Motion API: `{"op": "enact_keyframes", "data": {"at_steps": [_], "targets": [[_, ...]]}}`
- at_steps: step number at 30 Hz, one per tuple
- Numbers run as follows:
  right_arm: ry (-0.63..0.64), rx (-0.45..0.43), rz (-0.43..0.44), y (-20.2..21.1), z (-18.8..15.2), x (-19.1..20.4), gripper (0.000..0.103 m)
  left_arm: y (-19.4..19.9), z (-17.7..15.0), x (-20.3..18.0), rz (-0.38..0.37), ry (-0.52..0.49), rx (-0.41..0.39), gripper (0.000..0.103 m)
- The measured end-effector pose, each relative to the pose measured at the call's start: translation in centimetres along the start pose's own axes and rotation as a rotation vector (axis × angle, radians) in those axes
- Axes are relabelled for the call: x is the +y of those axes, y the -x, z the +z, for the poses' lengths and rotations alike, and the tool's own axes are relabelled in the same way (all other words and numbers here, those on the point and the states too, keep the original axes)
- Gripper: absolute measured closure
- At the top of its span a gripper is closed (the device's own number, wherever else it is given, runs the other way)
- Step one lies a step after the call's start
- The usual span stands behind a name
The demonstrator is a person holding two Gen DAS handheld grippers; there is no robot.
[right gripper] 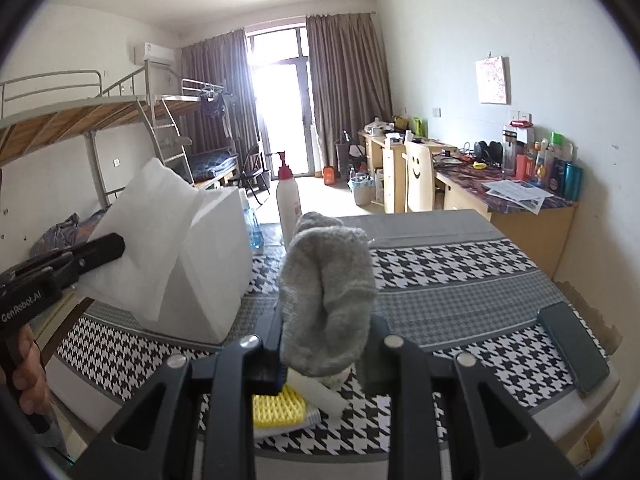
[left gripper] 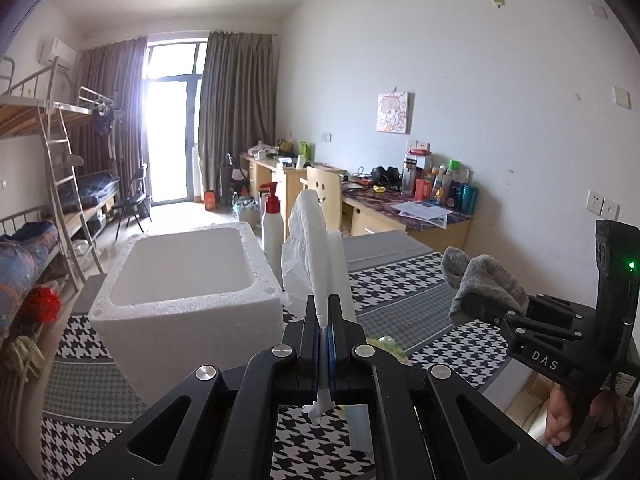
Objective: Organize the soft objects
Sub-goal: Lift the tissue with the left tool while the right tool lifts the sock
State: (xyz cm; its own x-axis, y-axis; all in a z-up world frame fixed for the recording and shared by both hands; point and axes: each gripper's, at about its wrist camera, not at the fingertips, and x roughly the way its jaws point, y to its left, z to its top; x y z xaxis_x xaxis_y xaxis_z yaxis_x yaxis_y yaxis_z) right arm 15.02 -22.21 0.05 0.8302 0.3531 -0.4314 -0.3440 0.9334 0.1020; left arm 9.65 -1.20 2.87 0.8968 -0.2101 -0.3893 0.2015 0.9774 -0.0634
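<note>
The left gripper (left gripper: 323, 320) has its fingers pressed together on a thin white sheet (left gripper: 310, 248), a soft foam-like wrap that stands up from between them and hangs clear of the counter (left gripper: 400, 292). In the right wrist view the same sheet (right gripper: 144, 236) fans out broad and flat in front of the foam box (right gripper: 216, 264), with the left gripper (right gripper: 108, 250) clamped on its lower edge and a hand (right gripper: 28, 376) on the grip below. The right gripper (right gripper: 324, 356) pinches a grey sock (right gripper: 328, 288), bunched and upright between its fingers, also lifted off the counter; in the left wrist view the sock (left gripper: 484, 284) shows at the right, poking out of the right gripper (left gripper: 480, 308). The open white foam box (left gripper: 180, 276) sits on the houndstooth cloth at the counter's left side, with a white pump bottle (left gripper: 273, 224) with a red cap just behind it. Under the right gripper, on the cloth, lie a yellow mesh sponge (right gripper: 278, 408) and a white roll (right gripper: 320, 394) touching it. A dark phone (right gripper: 572, 348) rests near the counter's right edge.
</note>
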Motion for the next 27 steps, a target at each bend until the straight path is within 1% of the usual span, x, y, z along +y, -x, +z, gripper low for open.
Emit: {"op": "enact_keyframes", "data": {"at_steps": [9,15,22,27], "targets": [[0.012,-0.018,0.01,-0.4,1.1,0.6,0.073,0.0,0.9,0.2,0.02,-0.017,-0.038,0.1],[-0.009,-0.02,0.012,-1.2,2.2,0.5,0.073,0.2,1.7,0.5,0.033,-0.014,-0.065,0.1],[-0.004,-0.032,0.031,-1.6,3.2,1.0,0.073,-0.2,2.4,1.6,0.074,0.007,-0.075,0.1],[0.012,-0.031,0.035,-2.1,4.0,1.7,0.073,-0.6,3.1,2.0,0.098,0.001,-0.073,0.1]]}}
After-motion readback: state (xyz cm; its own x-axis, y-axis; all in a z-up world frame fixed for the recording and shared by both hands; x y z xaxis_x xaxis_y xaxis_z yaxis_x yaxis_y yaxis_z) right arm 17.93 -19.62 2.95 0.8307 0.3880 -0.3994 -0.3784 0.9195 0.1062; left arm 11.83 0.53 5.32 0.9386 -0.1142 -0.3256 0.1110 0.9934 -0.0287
